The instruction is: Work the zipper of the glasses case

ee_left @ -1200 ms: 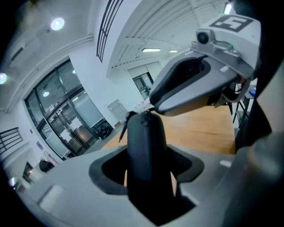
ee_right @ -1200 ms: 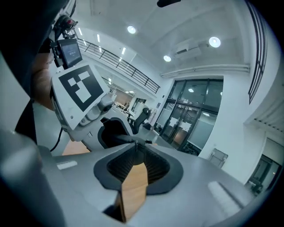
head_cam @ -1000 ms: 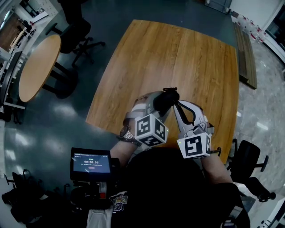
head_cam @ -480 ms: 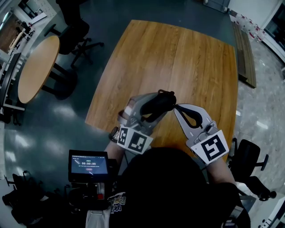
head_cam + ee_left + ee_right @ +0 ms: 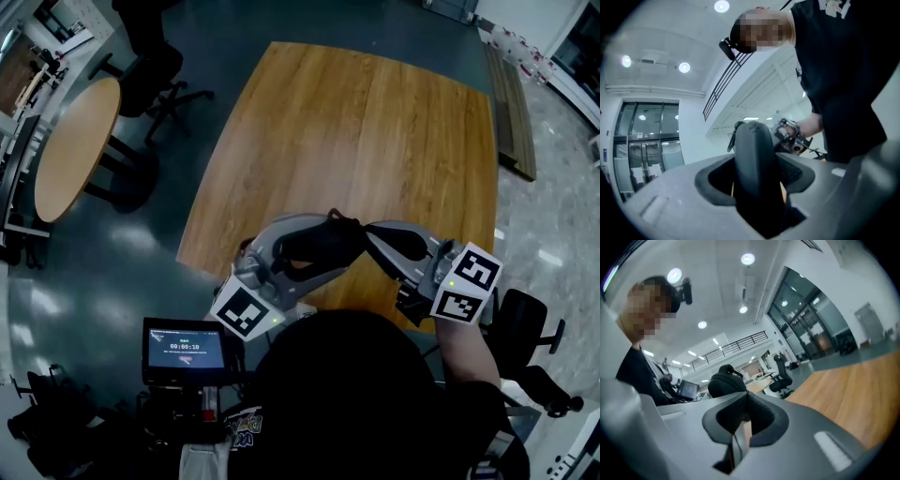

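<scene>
The black glasses case (image 5: pixel 314 246) is held up over the near edge of the wooden table (image 5: pixel 375 122). My left gripper (image 5: pixel 323 240) is shut on it across its body. In the left gripper view the case (image 5: pixel 752 159) stands on end and fills the gap between the jaws of my left gripper (image 5: pixel 754 157). My right gripper (image 5: pixel 367 231) meets the case's right end. In the right gripper view my right gripper (image 5: pixel 740 420) is shut, and a thin dark zipper pull (image 5: pixel 736 446) runs between its pads. The case (image 5: pixel 724 380) bulges just beyond the tips.
A round table (image 5: pixel 75 141) and office chairs (image 5: pixel 155 70) stand on the dark floor to the left. Another chair (image 5: pixel 525 328) is at the right, by the table's corner. A small screen (image 5: pixel 183 349) sits in front of the person's body.
Both grippers have swung outward and tipped, their marker cubes now far apart. The case has turned to lie crosswise between them. The right jaws have closed at the case's end.
</scene>
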The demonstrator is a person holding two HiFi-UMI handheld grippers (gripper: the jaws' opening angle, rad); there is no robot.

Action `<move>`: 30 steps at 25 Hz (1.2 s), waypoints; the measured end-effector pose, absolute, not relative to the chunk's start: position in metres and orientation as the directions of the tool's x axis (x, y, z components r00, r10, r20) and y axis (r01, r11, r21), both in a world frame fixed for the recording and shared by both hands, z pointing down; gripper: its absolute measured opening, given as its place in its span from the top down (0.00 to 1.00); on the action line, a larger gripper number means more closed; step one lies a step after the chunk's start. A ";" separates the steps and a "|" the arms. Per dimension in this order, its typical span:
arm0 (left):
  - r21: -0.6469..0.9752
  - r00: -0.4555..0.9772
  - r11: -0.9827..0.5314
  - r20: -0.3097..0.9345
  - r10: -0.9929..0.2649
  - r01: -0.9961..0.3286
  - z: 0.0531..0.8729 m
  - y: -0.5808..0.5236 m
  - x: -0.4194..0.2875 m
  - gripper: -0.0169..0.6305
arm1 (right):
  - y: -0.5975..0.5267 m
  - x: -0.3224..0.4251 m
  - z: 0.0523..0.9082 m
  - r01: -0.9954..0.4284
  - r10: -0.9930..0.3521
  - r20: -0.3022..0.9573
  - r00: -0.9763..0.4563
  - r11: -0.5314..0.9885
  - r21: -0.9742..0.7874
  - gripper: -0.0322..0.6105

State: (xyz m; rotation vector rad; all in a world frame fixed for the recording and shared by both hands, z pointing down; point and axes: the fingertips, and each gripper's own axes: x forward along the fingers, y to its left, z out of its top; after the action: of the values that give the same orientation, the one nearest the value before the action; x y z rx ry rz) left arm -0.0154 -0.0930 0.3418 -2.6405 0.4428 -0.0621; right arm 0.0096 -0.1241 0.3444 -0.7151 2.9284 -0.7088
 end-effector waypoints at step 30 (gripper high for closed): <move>0.619 0.513 -0.329 -0.781 -0.357 0.713 0.297 -0.135 -0.048 0.57 | -0.106 -0.013 0.303 -0.316 -0.628 0.041 -0.777 0.446 0.838 0.85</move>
State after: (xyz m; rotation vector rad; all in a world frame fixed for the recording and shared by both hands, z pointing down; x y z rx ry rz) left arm -0.0479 -0.1349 0.2974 -3.4798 -0.7050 2.4936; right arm -0.0132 -0.1055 0.3025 -1.0065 2.9533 1.5747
